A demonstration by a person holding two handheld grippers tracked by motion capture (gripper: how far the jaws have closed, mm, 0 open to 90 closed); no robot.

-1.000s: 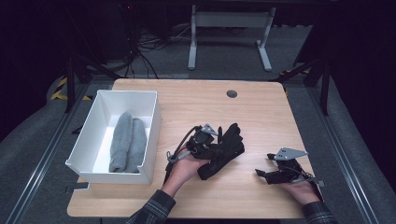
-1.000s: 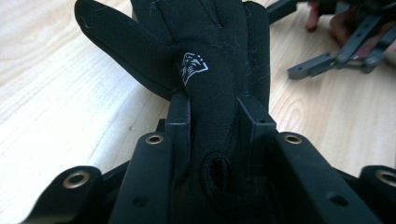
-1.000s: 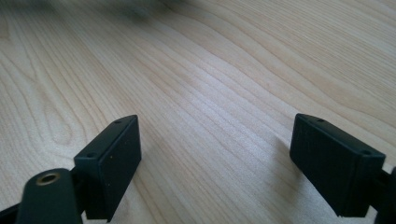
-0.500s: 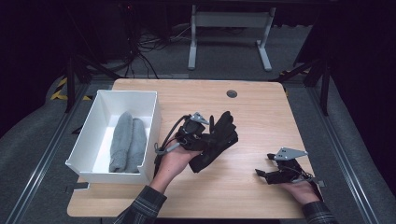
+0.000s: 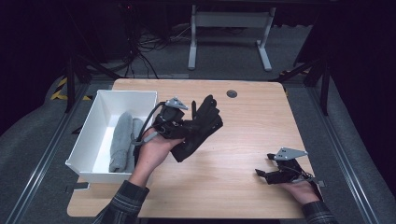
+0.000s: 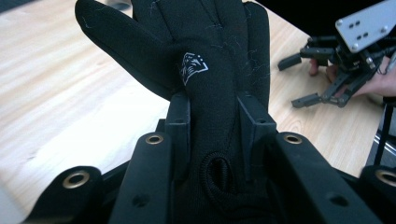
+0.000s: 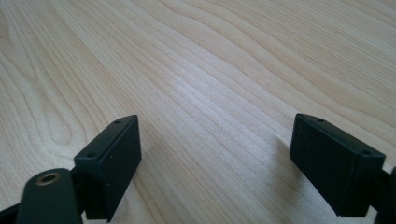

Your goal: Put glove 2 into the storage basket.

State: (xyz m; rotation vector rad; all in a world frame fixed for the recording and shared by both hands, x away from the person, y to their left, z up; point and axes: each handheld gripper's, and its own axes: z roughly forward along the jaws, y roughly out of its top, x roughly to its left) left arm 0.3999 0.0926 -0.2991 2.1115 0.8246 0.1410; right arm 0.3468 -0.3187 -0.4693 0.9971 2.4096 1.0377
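Over the light wooden worktop, the left tool holds a black fabric glove raised beside a white rectangular plastic bin. Inside the bin lie what look like two rolled grey cloths. The right tool rests near the front right edge, jaws apparently parted.

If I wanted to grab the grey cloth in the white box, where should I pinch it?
Probably the middle of the grey cloth, coming straight down from above. It lies rolled lengthwise inside the white box, whose walls block the sides, so put the jaws across its narrow width.
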